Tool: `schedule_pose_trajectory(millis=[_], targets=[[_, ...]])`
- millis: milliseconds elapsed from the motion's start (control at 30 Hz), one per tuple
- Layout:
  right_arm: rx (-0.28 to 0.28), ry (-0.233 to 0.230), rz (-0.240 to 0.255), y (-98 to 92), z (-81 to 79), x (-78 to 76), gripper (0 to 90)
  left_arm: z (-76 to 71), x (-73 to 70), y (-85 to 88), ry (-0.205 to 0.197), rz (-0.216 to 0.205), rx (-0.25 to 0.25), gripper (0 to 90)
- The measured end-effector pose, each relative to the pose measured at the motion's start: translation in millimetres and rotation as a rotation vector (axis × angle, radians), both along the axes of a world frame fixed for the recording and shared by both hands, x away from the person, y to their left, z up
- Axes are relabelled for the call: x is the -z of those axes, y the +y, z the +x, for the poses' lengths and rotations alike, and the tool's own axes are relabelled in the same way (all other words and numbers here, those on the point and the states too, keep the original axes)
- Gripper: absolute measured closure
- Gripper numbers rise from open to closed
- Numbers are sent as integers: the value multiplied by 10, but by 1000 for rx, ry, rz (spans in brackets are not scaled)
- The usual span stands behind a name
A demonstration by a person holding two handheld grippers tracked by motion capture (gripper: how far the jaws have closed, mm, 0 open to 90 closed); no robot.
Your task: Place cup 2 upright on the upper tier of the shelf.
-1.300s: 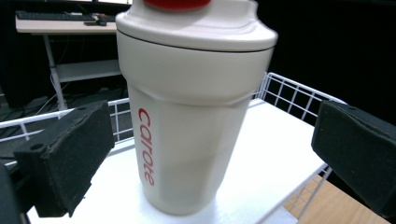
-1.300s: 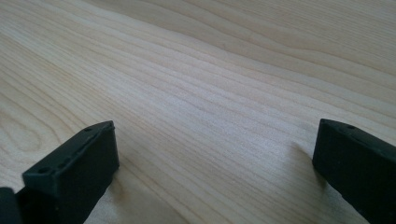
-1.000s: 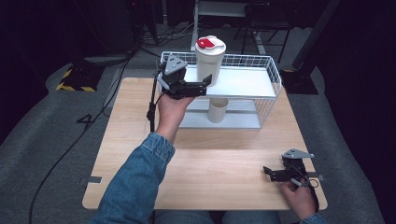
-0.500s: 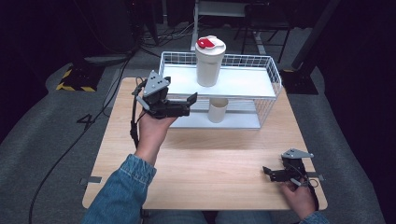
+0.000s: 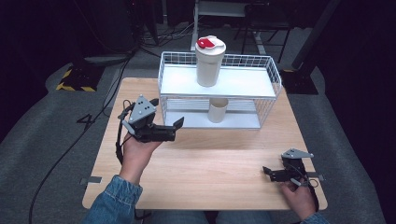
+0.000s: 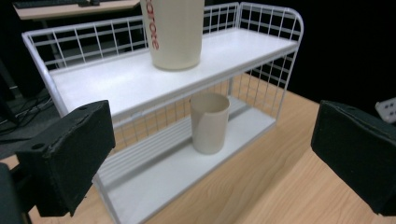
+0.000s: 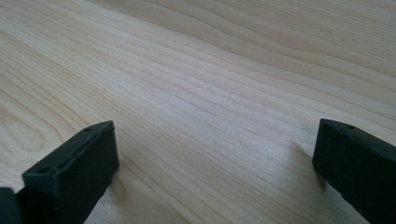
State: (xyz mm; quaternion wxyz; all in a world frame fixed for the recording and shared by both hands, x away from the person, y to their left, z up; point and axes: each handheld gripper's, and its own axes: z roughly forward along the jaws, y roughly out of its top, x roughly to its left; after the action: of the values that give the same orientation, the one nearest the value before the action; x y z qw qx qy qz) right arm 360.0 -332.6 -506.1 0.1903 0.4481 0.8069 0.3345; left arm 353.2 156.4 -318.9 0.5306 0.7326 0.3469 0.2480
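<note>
High view: my left gripper [image 5: 176, 127] wide, empty, over table [image 5: 219, 163] just left of rack [image 5: 219, 86]. Tumbler [image 5: 209, 61] on top shelf, cup [image 5: 217, 110] below. Right gripper [image 5: 267, 171] low at near right edge.

Left gripper view: jaws apart, cup [image 6: 209, 122] ahead on bottom shelf.

Right gripper view: jaws wide, empty, on wood.

A light wooden table [image 5: 210, 163] carries a white two-tier wire rack [image 5: 268, 100], which stands ahead of the left gripper's [image 5: 175, 128] wide-apart jaws. On the rack's top shelf stands a tall cream tumbler [image 5: 210, 63] with a red-and-white lid, and on the lower shelf, straight ahead between those jaws, a small lidless cream cup [image 6: 209, 122]. Bare wood lies between the right gripper's [image 5: 267, 171] parted jaws.
</note>
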Motion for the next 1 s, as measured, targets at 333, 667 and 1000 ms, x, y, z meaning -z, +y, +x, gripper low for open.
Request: schedule_pose_trajectory(millis=[333,667,1000], targets=[[0,0,0,0,0,0,4,-150,360,19,64,90,35,9],[0,0,0,0,0,0,4,-223,714,104,143,90,38,22],[0,0,0,0,0,0,4,-289,1079,168,224,102,20,23]])
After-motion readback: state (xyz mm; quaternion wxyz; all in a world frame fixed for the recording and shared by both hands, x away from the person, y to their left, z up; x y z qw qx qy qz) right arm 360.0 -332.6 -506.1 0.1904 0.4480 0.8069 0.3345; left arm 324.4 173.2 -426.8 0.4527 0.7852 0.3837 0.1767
